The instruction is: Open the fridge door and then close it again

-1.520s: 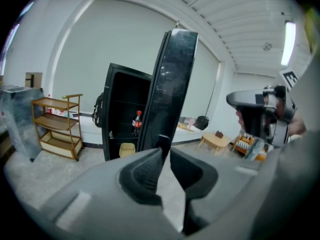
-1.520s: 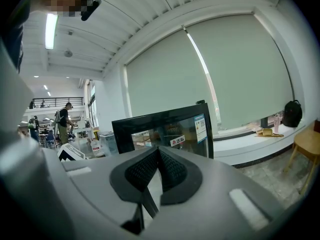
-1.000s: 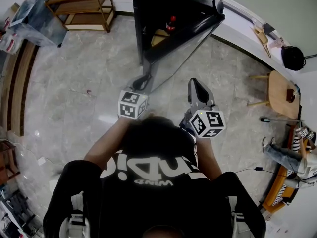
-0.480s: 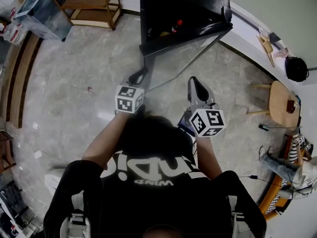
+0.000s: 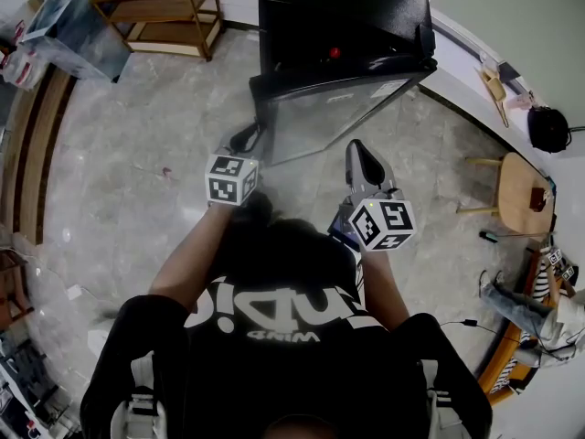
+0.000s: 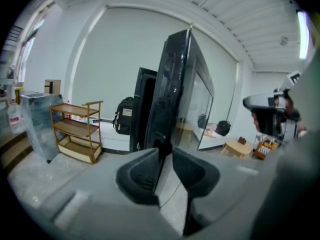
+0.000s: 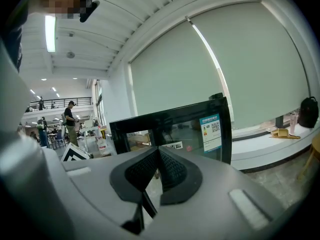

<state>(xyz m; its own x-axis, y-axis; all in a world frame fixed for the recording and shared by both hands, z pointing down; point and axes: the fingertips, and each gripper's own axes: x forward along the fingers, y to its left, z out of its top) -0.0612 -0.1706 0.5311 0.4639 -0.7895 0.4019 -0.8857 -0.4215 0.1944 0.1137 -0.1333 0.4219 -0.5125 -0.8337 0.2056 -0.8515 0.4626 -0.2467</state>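
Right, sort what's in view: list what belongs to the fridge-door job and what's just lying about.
Job:
fridge
glass door, ajar
left gripper, jaws opening with the door's edge between them
right gripper, shut, empty

Lying about:
wooden shelf
round table
black bag

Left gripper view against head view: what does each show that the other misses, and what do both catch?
Only the left gripper view: the fridge door seen edge-on, its edge between the left gripper's jaws, which are opening with the pads off it; also the ceiling. Only the head view: the fridge from above, its door a little ajar, a red item inside, and the person's black shirt. Both: the wooden shelf, the round wooden table and the grey floor.
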